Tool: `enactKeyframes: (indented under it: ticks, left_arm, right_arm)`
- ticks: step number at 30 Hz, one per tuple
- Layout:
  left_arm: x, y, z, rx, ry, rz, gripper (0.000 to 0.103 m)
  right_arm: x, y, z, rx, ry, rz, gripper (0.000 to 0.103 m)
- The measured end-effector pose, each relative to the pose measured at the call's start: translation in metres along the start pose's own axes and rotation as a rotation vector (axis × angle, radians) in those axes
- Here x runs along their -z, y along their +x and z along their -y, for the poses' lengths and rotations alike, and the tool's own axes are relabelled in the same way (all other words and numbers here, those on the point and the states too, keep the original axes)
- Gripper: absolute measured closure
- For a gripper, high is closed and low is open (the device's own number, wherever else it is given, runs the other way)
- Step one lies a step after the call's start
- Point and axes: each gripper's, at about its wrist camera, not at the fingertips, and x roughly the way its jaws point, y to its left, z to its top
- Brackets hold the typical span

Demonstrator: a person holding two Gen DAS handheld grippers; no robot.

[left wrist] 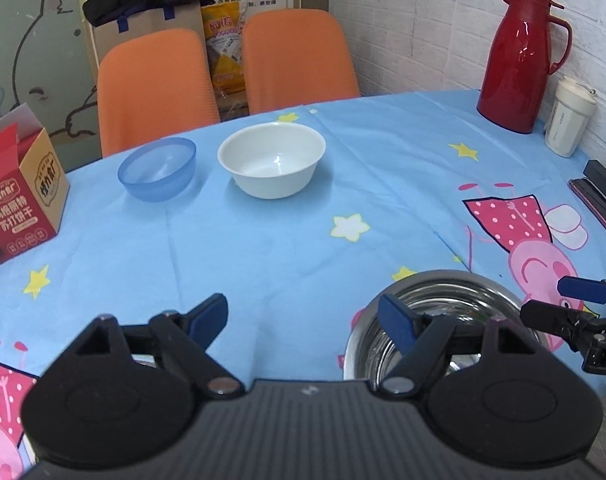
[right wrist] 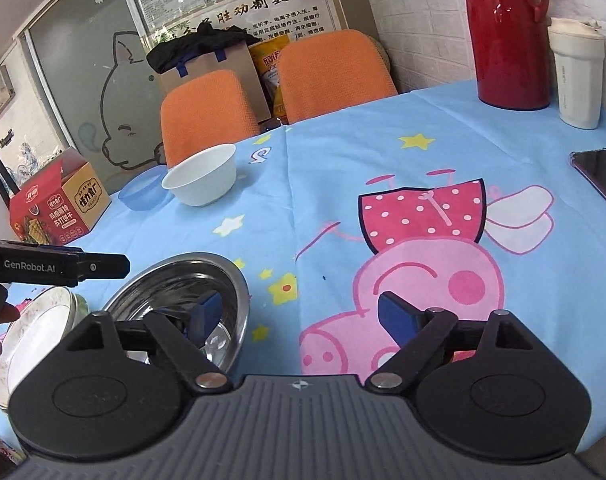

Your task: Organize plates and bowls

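A white bowl (left wrist: 271,159) and a blue translucent bowl (left wrist: 157,168) stand side by side at the far side of the table; both also show in the right wrist view, white (right wrist: 201,177) and blue (right wrist: 142,192). A steel bowl (left wrist: 455,312) sits near the front edge, also seen in the right wrist view (right wrist: 183,292). A white plate (right wrist: 35,328) lies left of it. My left gripper (left wrist: 303,322) is open and empty, its right finger over the steel bowl's left rim. My right gripper (right wrist: 299,314) is open and empty, its left finger over the steel bowl.
A red snack box (left wrist: 19,196) stands at the left. A red thermos (left wrist: 519,60) and a white tumbler (left wrist: 569,118) stand at the back right by the brick wall. A phone (right wrist: 601,180) lies at the right edge. Two orange chairs (left wrist: 223,68) stand behind the table.
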Motion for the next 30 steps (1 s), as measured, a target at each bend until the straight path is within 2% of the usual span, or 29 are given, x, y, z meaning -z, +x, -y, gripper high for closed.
enactKeyframes:
  ticks: [9,12,17,20,23,25,30]
  left_arm:
    - [-0.016,0.020,-0.033,-0.034,-0.019,-0.003,0.025]
    - [-0.030,0.029,-0.054,-0.040,-0.022,0.039,0.025]
    - [-0.068,0.055,-0.080,-0.026,0.023,0.102,0.025]
    - [-0.108,0.077,-0.089,0.018,0.072,0.125,0.025]
    - [-0.144,0.108,-0.089,0.078,0.152,0.097,0.024]
    - [-0.159,0.134,-0.084,0.119,0.241,0.044,0.024]
    - [-0.164,0.182,-0.078,0.141,0.315,-0.073,0.024]
  right_arm:
    - [-0.040,0.025,-0.019,-0.028,-0.120,0.010,0.000]
    - [-0.057,0.044,-0.028,-0.043,-0.181,-0.003,0.000]
    - [-0.087,0.084,-0.047,-0.079,-0.296,-0.029,0.000]
    - [-0.105,0.111,-0.055,-0.108,-0.341,-0.053,0.000]
    - [-0.119,0.140,-0.064,-0.122,-0.400,-0.087,0.000]
    - [-0.124,0.158,-0.068,-0.142,-0.420,-0.125,0.000]
    - [-0.122,0.195,-0.073,-0.186,-0.456,-0.226,0.000]
